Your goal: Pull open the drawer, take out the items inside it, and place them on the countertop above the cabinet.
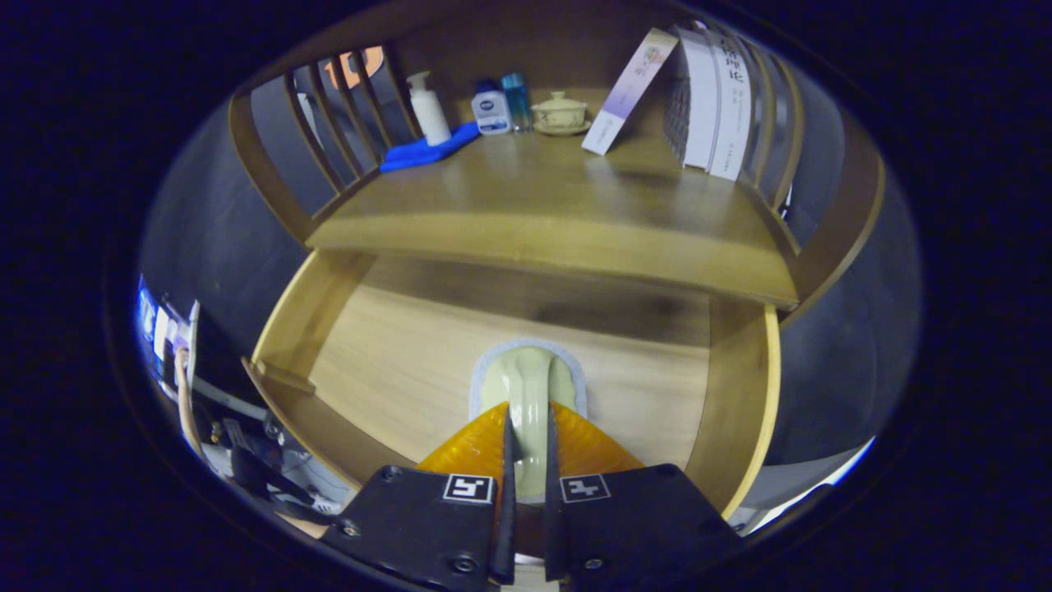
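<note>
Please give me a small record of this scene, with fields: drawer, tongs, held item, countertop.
drawer: pulled open, wooden floor bare around the item
tongs: closed on the pale green item, above the drawer
held item: pale green object between both fingers, pale pad under it; kind unclear
countertop: carries blue cloth, pump bottle, lidded cup, books
</note>
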`<state>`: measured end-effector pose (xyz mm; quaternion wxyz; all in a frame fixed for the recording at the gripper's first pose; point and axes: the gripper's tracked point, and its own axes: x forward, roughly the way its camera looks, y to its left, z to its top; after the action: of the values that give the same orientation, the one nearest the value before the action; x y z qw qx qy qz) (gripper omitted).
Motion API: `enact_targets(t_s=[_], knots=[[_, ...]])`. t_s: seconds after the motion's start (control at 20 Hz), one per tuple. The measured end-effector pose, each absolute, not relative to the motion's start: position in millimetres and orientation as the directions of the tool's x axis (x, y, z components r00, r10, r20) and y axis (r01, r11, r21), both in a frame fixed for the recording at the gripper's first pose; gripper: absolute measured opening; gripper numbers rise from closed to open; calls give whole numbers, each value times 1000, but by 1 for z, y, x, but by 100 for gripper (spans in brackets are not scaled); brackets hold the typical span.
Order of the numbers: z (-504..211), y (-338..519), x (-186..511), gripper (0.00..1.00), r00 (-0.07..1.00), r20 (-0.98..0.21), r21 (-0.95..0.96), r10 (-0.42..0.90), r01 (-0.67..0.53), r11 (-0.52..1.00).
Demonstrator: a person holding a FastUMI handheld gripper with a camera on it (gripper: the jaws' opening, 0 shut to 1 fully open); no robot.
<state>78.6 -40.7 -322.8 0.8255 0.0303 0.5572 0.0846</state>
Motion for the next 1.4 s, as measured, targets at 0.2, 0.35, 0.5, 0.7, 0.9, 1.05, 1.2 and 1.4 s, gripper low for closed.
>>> enact_targets(t_s=[0.2,0.35,0.5,0.7,0.9,1.05,1.2,1.4], knots=[[-290,-30,109,17,445,-882,136,154,-72,988],[-275,-21,136,17,481,-868,114,125,-52,992],[-260,-9,170,17,518,-850,86,93,-38,996],[-254,5,201,17,525,-850,32,40,-24,999],[-259,11,227,17,515,-857,-2,-6,9,1000],[-270,6,241,17,490,-870,-38,-46,26,999],[-277,1,262,17,481,-873,-60,-82,60,996],[-289,-12,280,17,454,-880,-88,-138,129,988]])
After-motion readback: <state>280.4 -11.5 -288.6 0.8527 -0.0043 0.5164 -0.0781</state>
